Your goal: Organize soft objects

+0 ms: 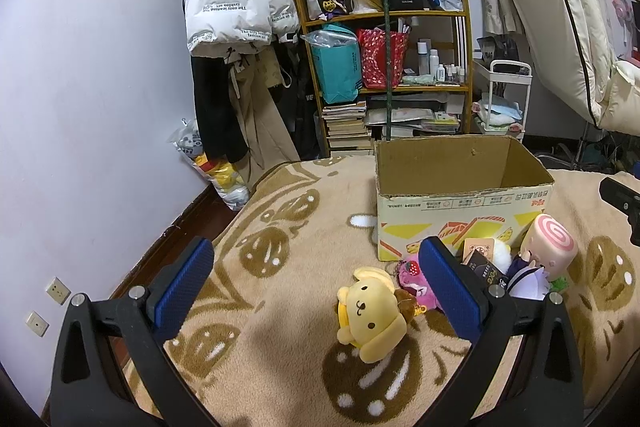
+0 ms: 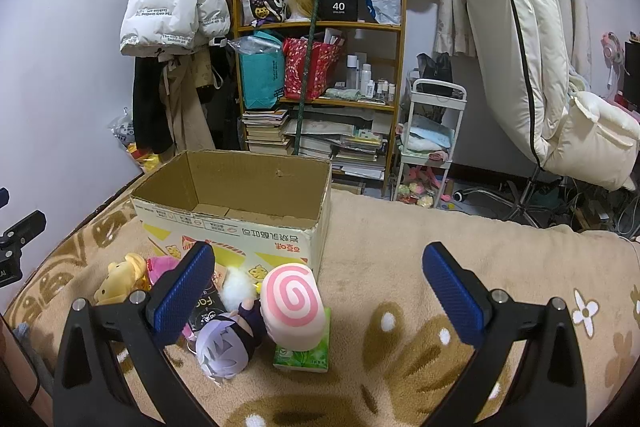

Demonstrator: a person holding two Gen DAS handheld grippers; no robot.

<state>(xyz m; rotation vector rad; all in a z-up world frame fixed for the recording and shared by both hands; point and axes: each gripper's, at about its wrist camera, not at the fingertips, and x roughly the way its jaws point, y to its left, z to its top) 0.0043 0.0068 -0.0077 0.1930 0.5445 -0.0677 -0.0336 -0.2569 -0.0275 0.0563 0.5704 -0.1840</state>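
On fleecy blanket (image 1: 280,267) | both hand-held grippers released | round yellow plush (image 1: 370,315), cardboard box (image 1: 460,203), perhaps empty.

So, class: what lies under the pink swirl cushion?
The pink swirl cushion rests on a green tissue pack, which lies on the blanket. Most of the pack's top is covered, so anything printed there cannot be seen.

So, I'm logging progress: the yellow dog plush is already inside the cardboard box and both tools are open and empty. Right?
Not quite. The yellow dog plush lies on the blanket in front of the cardboard box, as the left wrist view shows. The left tool and right tool are open and empty.
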